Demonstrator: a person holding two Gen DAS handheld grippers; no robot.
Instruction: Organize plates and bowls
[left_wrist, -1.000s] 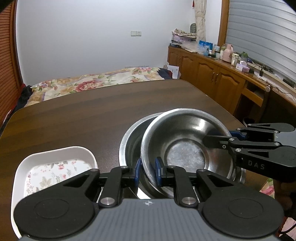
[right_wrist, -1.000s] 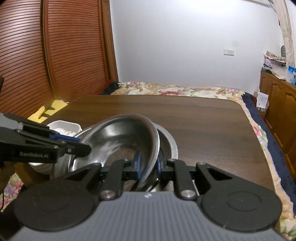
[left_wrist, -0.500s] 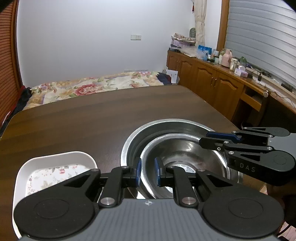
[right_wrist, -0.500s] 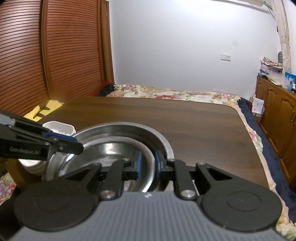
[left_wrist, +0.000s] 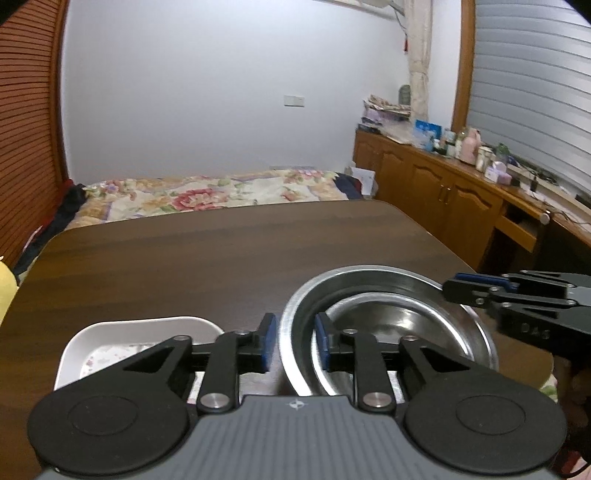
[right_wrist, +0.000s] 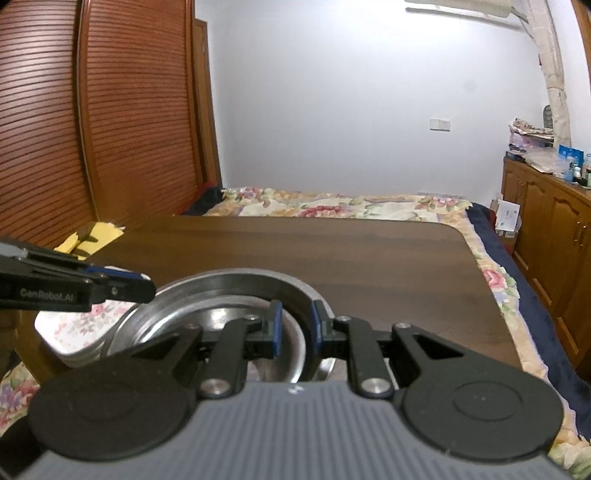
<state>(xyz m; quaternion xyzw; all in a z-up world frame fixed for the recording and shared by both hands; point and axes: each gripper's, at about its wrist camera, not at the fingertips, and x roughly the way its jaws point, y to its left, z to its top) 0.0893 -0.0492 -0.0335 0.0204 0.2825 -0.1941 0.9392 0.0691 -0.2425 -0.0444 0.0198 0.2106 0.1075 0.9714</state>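
At the near edge of the dark wood table (left_wrist: 221, 251), the smaller steel bowl (left_wrist: 388, 325) is seen nested in the larger steel bowl (left_wrist: 369, 280), with a white floral plate (left_wrist: 147, 332) just beside them at 9 o'clock. The left gripper (left_wrist: 293, 345) is noted with jaws just opened, straddling the larger bowl's rim, pads clear of it. The right gripper (right_wrist: 295, 326) is clenched on the smaller bowl's wall at 3 o'clock. Risk is judged as follows: if the right grip is pulled back before release, the smaller bowl could be dragged askew or tipped; if the left fingers are withdrawn carelessly, the outer rim could be snagged and the stack slid towards the table edge. Polished, thin-walled, round steel would slip readily. The plate is glazed, with rounded corners and a raised lip.
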